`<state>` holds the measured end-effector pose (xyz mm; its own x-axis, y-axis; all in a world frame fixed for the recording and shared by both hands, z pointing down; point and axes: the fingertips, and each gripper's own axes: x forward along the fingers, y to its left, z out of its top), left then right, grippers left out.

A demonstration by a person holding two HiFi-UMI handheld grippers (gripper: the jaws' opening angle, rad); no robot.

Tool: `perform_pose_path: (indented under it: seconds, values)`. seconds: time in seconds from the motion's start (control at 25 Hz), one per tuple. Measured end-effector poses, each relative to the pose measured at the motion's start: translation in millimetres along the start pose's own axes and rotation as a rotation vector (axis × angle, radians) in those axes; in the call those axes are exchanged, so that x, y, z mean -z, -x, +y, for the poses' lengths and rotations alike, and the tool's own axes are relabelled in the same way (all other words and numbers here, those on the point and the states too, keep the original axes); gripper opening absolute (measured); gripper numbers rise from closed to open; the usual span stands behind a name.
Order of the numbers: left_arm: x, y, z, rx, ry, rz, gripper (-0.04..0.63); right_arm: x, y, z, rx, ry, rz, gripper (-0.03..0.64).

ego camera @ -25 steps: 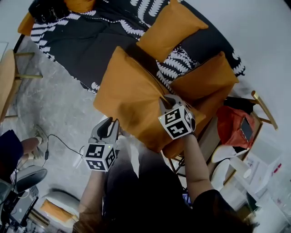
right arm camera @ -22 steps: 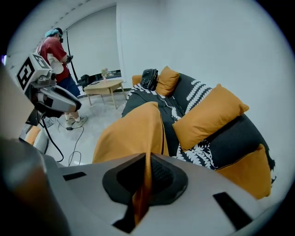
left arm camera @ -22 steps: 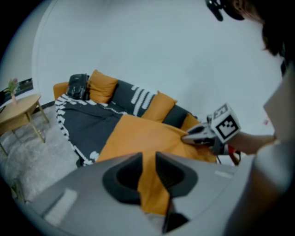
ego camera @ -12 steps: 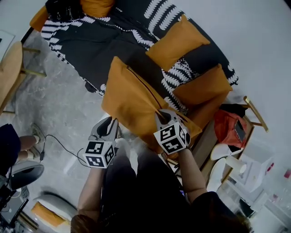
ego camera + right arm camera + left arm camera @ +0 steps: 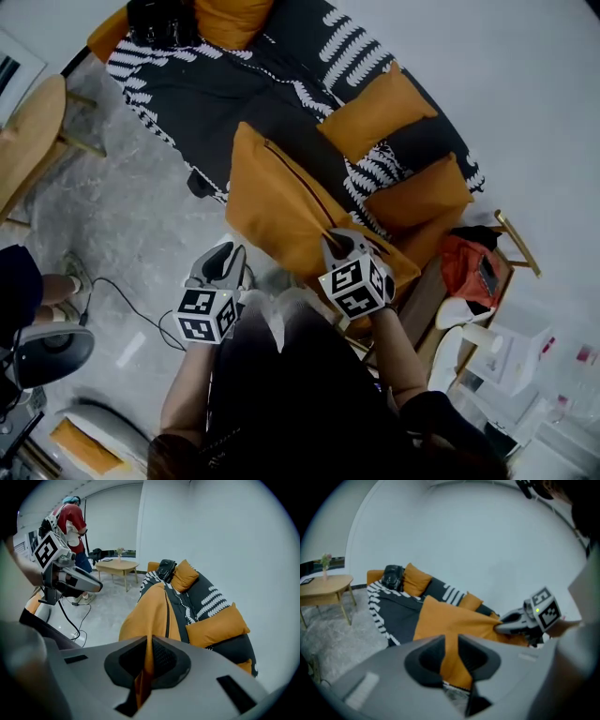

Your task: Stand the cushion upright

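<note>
A large orange cushion (image 5: 281, 211) with a dark zip along one edge leans off the front of the sofa. My right gripper (image 5: 336, 238) is shut on its near corner; in the right gripper view the orange fabric (image 5: 150, 616) is pinched between the jaws of this gripper (image 5: 149, 654). My left gripper (image 5: 225, 260) stands open to the left of the cushion's lower edge, apart from it. In the left gripper view the cushion (image 5: 450, 618) shows through the gap of the left gripper (image 5: 451, 643), with the right gripper (image 5: 520, 620) gripping it at the far side.
The sofa (image 5: 234, 89) carries a black throw with white fern print, two smaller orange cushions (image 5: 375, 112) (image 5: 417, 197) and a black bag (image 5: 159, 19). A wooden table (image 5: 28, 141) stands at left, a red bag (image 5: 473, 267) at right, a cable (image 5: 122, 302) on the floor. A person (image 5: 70, 522) stands far off.
My right gripper has drawn the cushion's corner up and toward me, and the cushion stands steeper off the sofa. The left gripper has risen beside it, still open.
</note>
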<state>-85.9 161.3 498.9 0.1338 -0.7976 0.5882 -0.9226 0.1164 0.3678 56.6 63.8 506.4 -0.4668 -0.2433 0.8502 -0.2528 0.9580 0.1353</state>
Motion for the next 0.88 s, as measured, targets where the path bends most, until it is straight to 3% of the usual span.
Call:
perform_pose_path:
  seconds: [0.64,0.88]
  values:
    - [-24,63,75,-0.030,0.028,-0.091,0.089,-105,12,0,0.121,0.076,-0.074,0.003]
    - [-42,69,86,-0.038,-0.006,-0.118,0.089,-135,10,-2,0.138,0.062,-0.131,0.003]
